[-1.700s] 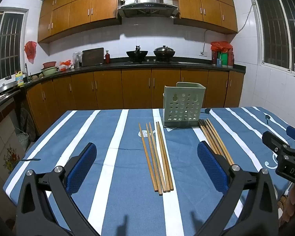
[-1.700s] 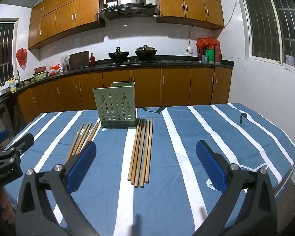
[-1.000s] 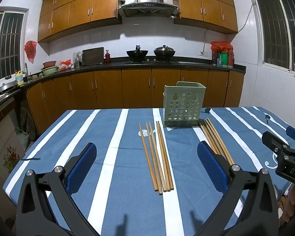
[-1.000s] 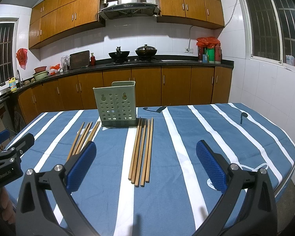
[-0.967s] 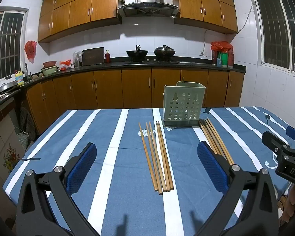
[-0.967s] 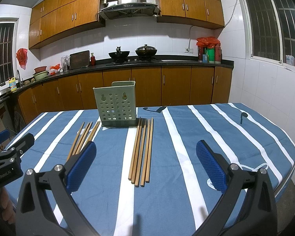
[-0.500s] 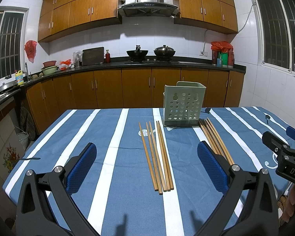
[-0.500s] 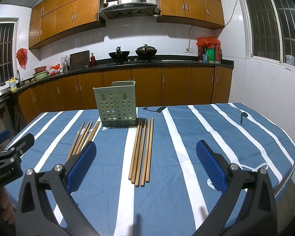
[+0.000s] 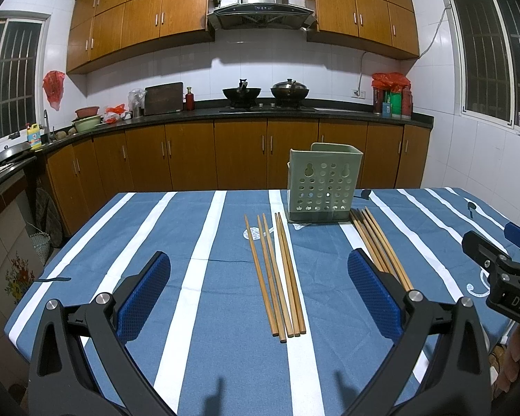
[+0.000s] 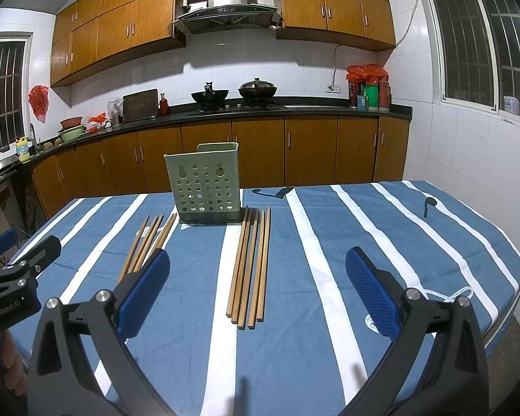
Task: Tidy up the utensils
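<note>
**Both grippers wide apart above the table, chopsticks lying flat**

The left gripper (image 9: 258, 289) hangs over the near edge of the table (image 9: 176, 228) with its jaws spread wide and nothing between them. The right gripper (image 10: 256, 287) is the same: jaws released, empty, above the near edge.

A green perforated utensil holder (image 9: 324, 187) stands upright near the far edge, around the middle. Two groups of wooden chopsticks lie flat on the striped blue cloth (image 10: 381, 242), pointing from the holder toward the near edge. The left chopstick group (image 9: 277, 274) starts just beside the holder's left corner. The right chopstick group (image 10: 249, 263) starts at its right corner.
</note>
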{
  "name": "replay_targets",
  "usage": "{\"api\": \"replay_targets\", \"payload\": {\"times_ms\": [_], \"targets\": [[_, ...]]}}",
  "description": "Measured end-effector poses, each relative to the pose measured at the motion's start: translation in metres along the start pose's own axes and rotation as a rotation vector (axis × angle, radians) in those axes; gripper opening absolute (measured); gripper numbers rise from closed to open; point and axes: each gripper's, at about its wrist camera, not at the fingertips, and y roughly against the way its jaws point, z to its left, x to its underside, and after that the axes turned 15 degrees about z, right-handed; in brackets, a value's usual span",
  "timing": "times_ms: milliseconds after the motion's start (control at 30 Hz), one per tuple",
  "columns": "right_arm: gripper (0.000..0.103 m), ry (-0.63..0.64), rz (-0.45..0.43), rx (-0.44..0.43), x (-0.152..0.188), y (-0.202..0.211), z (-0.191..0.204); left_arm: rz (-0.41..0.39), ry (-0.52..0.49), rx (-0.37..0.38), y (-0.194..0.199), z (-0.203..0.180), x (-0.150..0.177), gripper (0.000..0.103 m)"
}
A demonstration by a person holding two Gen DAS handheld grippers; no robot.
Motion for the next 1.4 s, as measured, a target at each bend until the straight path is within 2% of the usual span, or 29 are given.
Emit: {"api": "replay_targets", "payload": {"times_ms": [1400], "targets": [[0.099,-0.001,0.004,0.000,0.0004,-0.0023,0.0005,0.010,0.003,-0.006,-0.0041,-0.0026,0.0003,0.101]]}}
